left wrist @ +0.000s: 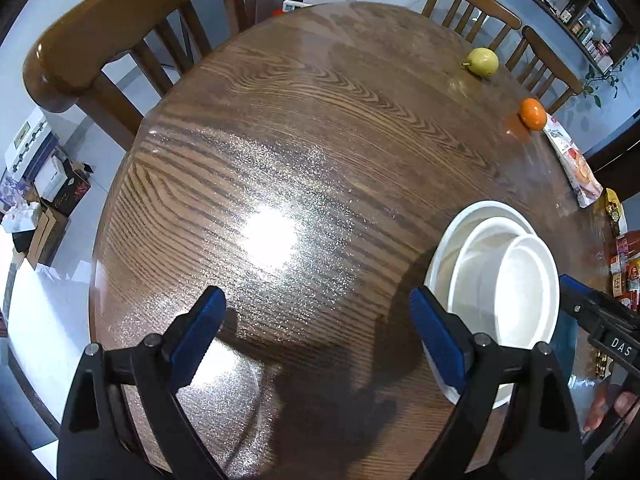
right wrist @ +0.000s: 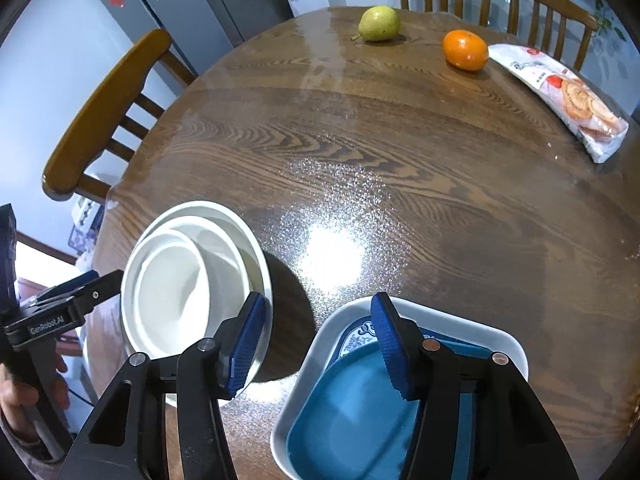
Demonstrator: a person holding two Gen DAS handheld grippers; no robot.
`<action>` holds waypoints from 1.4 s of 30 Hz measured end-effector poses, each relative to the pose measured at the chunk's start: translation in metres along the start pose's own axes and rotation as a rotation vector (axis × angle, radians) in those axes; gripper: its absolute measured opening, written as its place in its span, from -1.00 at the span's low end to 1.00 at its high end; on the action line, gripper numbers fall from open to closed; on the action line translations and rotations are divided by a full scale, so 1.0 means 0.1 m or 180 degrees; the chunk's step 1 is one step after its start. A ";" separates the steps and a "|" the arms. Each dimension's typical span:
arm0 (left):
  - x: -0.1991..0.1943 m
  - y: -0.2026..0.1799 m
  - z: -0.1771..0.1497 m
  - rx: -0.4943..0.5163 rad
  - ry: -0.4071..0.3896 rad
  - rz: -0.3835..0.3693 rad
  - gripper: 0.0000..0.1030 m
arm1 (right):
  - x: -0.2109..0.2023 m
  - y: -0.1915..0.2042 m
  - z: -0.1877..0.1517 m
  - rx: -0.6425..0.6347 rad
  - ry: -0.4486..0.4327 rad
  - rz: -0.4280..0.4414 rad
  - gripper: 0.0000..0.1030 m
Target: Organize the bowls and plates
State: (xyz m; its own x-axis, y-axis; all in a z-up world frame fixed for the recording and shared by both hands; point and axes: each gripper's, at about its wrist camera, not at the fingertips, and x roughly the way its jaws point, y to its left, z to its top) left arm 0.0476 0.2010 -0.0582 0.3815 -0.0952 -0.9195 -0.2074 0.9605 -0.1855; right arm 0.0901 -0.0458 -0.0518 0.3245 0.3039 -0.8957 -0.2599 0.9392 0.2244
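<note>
Your left gripper (left wrist: 318, 322) hangs wide open, holding nothing, over the round brown wooden table (left wrist: 320, 140). Right of it stands the stack of nested white bowls (right wrist: 188, 280). Your right gripper (right wrist: 318, 338), also spread and unloaded, hovers between that stack and the blue rectangular plate (right wrist: 360, 412) in the white tray (right wrist: 472, 326).

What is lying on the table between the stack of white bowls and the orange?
Nothing: in the right wrist view, only bare glossy table with a light glare separates the white bowls from the orange.
</note>
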 end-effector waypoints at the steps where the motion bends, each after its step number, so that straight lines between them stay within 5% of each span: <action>1: 0.01 0.00 0.00 0.0003 0.0019 -0.0008 0.78 | 0.02 0.01 0.01 -0.0009 0.0019 -0.0007 0.11; 15: -0.10 0.03 0.02 -0.0100 0.0089 -0.0275 0.71 | 0.14 0.04 0.04 -0.0061 0.0163 0.0044 0.02; 22: -0.03 -0.05 0.01 0.0020 0.0108 -0.0156 0.75 | 0.15 0.05 0.05 -0.0099 0.0167 0.0031 0.01; 26: 0.07 -0.13 -0.03 0.0127 0.0168 -0.0092 0.61 | 0.16 0.10 0.08 -0.0190 0.0169 -0.0032 -0.01; 30: 0.07 -0.11 -0.03 0.0094 0.0171 -0.0160 0.53 | 0.16 0.14 0.10 -0.0260 0.0163 -0.0038 -0.13; 36: 0.03 -0.19 -0.06 0.0152 0.0120 -0.0254 0.16 | 0.17 0.27 0.10 -0.0441 0.0184 0.0039 -0.66; 42: 0.02 -0.24 -0.09 0.0137 0.0038 -0.0254 0.04 | 0.18 0.25 0.09 -0.0389 0.0156 0.0128 -0.70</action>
State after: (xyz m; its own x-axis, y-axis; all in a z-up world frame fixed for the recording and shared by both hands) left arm 0.0451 0.1756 -0.0593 0.3843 -0.1747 -0.9065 -0.1379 0.9601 -0.2435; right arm 0.0973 -0.0149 -0.0593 0.2675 0.3300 -0.9053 -0.3817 0.8989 0.2149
